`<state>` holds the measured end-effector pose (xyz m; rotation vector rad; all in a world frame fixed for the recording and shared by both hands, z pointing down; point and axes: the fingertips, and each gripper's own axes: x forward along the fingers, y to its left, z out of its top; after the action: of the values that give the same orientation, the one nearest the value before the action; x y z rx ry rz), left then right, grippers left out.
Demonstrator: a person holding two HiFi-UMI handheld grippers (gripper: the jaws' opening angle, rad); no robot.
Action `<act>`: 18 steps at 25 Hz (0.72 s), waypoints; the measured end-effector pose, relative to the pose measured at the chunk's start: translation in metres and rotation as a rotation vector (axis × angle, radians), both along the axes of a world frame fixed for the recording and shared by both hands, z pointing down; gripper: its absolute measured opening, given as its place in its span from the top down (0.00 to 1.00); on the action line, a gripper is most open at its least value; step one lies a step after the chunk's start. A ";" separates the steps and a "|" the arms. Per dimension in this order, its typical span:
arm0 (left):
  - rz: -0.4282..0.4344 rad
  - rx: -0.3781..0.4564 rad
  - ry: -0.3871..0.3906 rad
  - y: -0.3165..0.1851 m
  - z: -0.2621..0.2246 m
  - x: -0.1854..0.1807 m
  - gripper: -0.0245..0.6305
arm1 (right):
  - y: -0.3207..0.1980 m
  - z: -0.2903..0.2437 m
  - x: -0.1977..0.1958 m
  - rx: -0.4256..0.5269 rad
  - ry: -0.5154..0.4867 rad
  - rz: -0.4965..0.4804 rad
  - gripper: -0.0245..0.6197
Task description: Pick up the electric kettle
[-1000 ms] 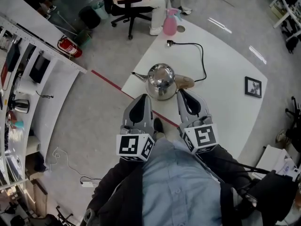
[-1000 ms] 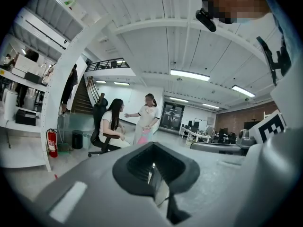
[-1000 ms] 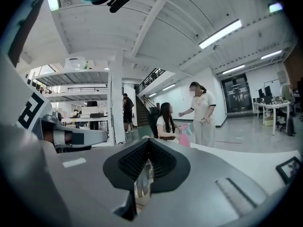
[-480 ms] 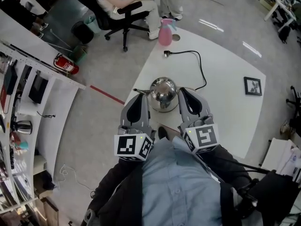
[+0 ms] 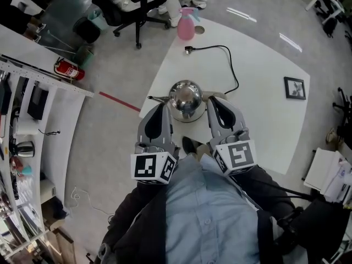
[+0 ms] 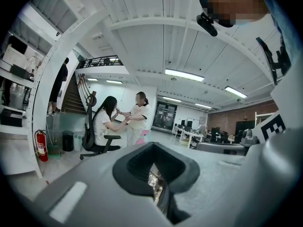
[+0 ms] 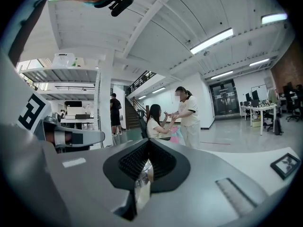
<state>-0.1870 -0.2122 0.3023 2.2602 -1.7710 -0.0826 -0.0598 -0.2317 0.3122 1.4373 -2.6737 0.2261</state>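
Chrome kettle point(image 5: 185, 97) stands on the white table point(image 5: 264, 120), just ahead of and between both grippers. Left gripper point(image 5: 161, 109) and right gripper point(image 5: 213, 102): jaws closed to a narrow slit, empty. Each cube point(image 5: 153, 167) carries a black square marker.

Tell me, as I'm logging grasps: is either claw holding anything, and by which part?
Nothing is held. The left claw and right claw are both shut and empty; the electric kettle stands ungripped on the white table by their tips.
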 end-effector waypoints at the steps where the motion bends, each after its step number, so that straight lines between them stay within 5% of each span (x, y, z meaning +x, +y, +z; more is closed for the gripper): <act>1: -0.006 -0.007 0.001 0.001 0.004 -0.002 0.96 | 0.002 0.003 0.000 -0.009 0.000 -0.004 0.92; 18: -0.043 -0.198 0.017 0.014 0.121 -0.029 0.96 | 0.017 0.130 0.022 -0.222 0.032 0.065 0.92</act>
<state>-0.2159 -0.1982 0.4231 2.0767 -1.7364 0.0629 -0.0382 -0.2151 0.4419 1.4460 -2.4864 0.4837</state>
